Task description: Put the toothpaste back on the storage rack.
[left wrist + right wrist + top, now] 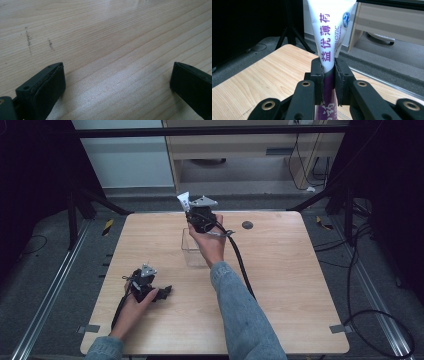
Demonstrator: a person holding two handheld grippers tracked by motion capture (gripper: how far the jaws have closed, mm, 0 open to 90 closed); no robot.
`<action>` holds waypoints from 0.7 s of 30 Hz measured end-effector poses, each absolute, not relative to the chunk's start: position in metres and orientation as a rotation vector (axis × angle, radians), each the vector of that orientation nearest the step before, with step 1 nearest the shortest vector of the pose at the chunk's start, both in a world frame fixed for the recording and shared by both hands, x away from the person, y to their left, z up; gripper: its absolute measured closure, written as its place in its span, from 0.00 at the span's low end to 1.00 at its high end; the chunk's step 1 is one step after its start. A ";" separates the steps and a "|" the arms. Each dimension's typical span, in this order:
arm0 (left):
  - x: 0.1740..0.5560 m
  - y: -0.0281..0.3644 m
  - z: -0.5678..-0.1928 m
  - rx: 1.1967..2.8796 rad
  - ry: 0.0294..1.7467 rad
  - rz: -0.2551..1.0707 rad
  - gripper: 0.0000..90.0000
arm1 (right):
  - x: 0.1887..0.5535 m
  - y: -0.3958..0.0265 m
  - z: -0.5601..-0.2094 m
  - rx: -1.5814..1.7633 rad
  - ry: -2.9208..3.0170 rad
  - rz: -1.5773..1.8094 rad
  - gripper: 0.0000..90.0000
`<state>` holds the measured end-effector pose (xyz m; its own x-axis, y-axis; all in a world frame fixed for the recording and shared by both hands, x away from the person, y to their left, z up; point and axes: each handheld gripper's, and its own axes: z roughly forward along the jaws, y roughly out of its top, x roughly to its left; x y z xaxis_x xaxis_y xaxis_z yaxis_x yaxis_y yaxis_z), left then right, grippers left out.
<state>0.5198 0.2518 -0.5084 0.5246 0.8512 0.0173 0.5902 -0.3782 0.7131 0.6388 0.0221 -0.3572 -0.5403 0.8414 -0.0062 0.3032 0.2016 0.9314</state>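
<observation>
White-and-purple toothpaste tube (329,37), clamped upright in the closed right gripper (192,211), hangs at twelve o'clock over the clear plastic box (192,251), apparently for lowering inside, while the left gripper (162,292) rests wide open on the wooden tabletop (280,285) at seven o'clock.

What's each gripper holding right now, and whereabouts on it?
The right gripper is shut on a white and purple tube, clamped at its narrower middle, above the clear box. The left gripper rests open on the table, holding nothing.
</observation>
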 end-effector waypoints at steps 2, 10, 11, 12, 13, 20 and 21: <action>0.520 0.252 -0.509 2.104 1.167 0.510 0.00 | 0.639 0.022 -0.358 1.061 1.953 1.329 0.87; 0.520 0.252 -0.509 2.104 1.168 0.510 0.00 | 0.637 0.019 -0.369 1.085 1.970 1.310 0.88; 0.520 0.252 -0.509 2.104 1.168 0.510 0.00 | 0.637 0.018 -0.370 1.084 1.970 1.309 0.87; 0.520 0.252 -0.509 2.104 1.168 0.510 0.00 | 0.637 0.018 -0.370 1.084 1.970 1.309 0.87; 0.520 0.252 -0.509 2.104 1.168 0.510 0.00 | 0.637 0.018 -0.371 1.088 1.972 1.307 0.87; 0.520 0.252 -0.509 2.104 1.168 0.510 0.00 | 0.635 0.020 -0.370 1.063 1.980 1.291 0.88; 0.520 0.252 -0.509 2.104 1.168 0.510 0.00 | 0.634 0.020 -0.370 1.061 1.981 1.291 0.88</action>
